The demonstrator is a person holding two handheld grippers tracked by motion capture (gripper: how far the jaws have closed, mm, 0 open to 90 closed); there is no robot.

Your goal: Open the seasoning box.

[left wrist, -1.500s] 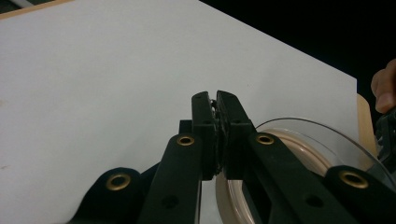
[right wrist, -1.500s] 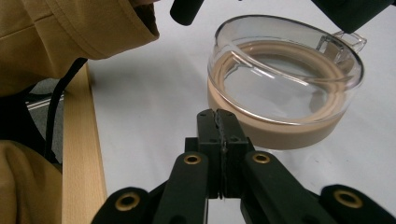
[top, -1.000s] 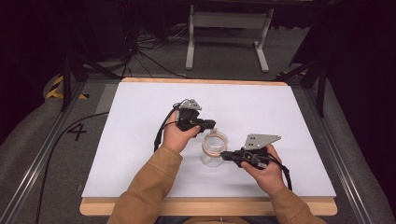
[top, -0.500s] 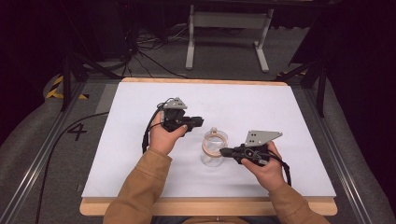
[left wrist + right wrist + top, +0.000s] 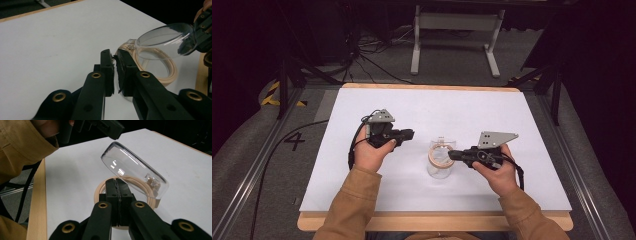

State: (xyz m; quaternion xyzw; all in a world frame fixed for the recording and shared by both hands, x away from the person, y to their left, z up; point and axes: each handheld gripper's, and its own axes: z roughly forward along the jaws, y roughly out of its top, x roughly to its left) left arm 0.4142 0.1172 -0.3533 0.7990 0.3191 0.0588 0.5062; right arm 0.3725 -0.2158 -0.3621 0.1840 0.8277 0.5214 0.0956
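Clear jar (image 5: 438, 162) stands mid-table, its hinged lid (image 5: 133, 167) already swung up — right gripper (image 5: 452, 155) pinches the tan rim (image 5: 100, 188), left gripper (image 5: 410, 133) sits left, pressed together, empty. Closing remains, I judge.

- Your left tool (image 5: 411, 133): held level in your left hand (image 5: 373, 152), jaws nearly together with nothing between them.
- Your right tool (image 5: 451, 155): held level in your right hand (image 5: 497, 172), jaws pressed together.
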